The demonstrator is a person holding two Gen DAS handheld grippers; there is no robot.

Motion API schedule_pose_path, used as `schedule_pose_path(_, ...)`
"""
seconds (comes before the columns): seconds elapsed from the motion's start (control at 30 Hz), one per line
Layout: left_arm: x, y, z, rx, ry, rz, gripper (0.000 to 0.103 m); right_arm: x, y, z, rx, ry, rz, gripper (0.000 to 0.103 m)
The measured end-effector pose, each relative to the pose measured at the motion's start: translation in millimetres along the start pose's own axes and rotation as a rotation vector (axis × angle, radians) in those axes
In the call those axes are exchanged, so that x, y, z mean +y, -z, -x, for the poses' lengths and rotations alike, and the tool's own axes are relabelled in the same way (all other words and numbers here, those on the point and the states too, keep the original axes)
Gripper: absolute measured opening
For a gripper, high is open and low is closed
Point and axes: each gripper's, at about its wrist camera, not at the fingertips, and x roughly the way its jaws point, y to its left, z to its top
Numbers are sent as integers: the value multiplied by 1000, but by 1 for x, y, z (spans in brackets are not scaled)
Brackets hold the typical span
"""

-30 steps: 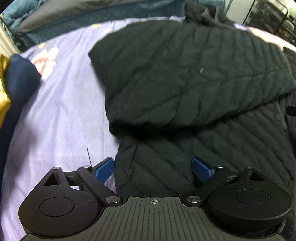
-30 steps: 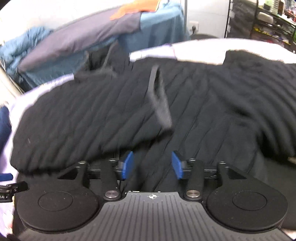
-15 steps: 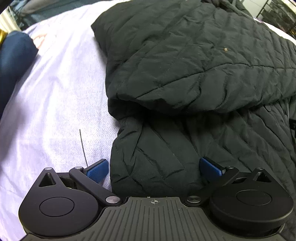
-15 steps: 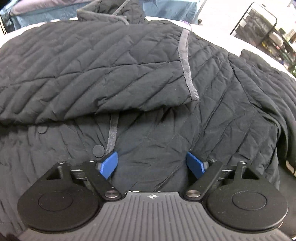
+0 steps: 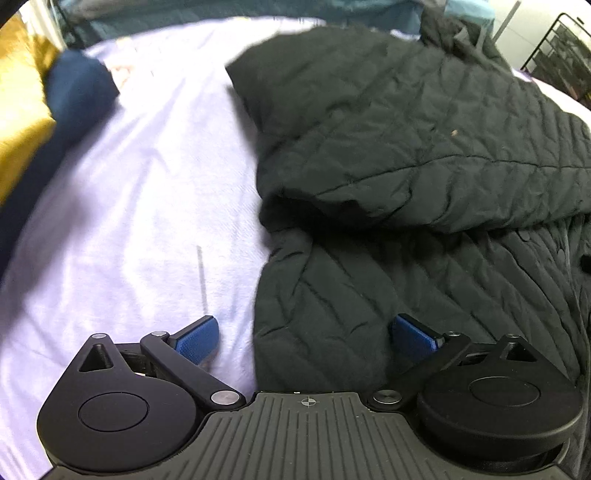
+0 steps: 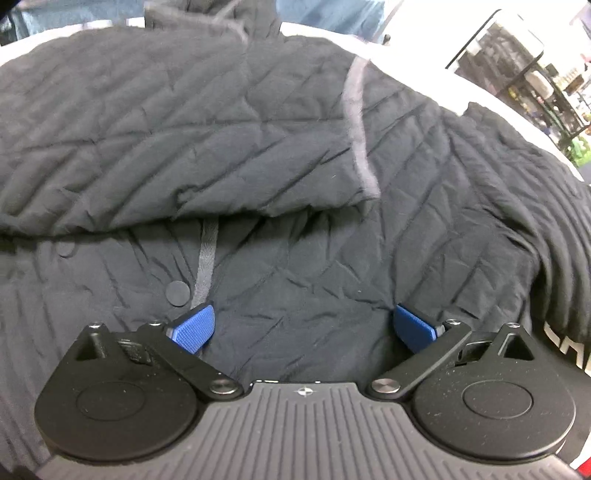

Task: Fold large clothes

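Note:
A black quilted jacket [image 5: 424, 155] lies spread on a pale lilac sheet [image 5: 140, 192], one sleeve folded across its body. In the right wrist view the same jacket [image 6: 229, 122] fills the frame, and the grey-trimmed cuff [image 6: 360, 147] of the folded sleeve lies on top. My left gripper [image 5: 304, 338] stands open over the jacket's left edge, one blue pad above the sheet and the other above the fabric. Pointing down at the jacket's front beside a round snap [image 6: 178, 293], my right gripper [image 6: 303, 328] has its jaws opening wide, nothing pressed between the pads.
A dark blue cloth [image 5: 77, 88] and a yellow cloth [image 5: 18, 122] lie at the sheet's left edge. A black wire rack [image 6: 532, 70] stands at the far right behind the bed. Blue bedding [image 5: 184, 16] is piled at the far side.
The right gripper's jaws have spread from narrow to wide, and it has let go of the sleeve, which now lies across the jacket. The left gripper shifted slightly along the jacket's edge.

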Motion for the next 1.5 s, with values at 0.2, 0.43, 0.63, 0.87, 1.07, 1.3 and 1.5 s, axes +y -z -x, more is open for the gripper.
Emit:
schedule_pose_path(0.2, -14, 10, 37, -100, 20, -106, 103, -45, 24, 41, -140, -113, -185, 102)
schedule_pose_path(0.43, -42, 13, 45, -102, 54, -176, 103, -145, 54, 69, -200, -105, -576, 90)
schedule_pose_path(0.63, -65, 19, 44, -63, 71, -286, 103, -245, 87, 79, -244, -72, -911, 79)
schedule_pose_path(0.87, -81, 21, 42, -40, 82, -327, 103, -345, 149, 71, -283, -55, -1293, 74)
schedule_pose_path(1.07, -88, 26, 43, -26, 66, -358, 103, -402, 213, 37, -351, -136, -1679, 74)
schedule_pose_path(1.3, -86, 31, 46, -17, 41, -332, 103, -429, 250, 7, -383, -192, -1864, 75)
schedule_pose_path(1.5, -81, 36, 44, 1, 40, -324, 103, -434, 235, 18, -352, -29, -1776, 30)
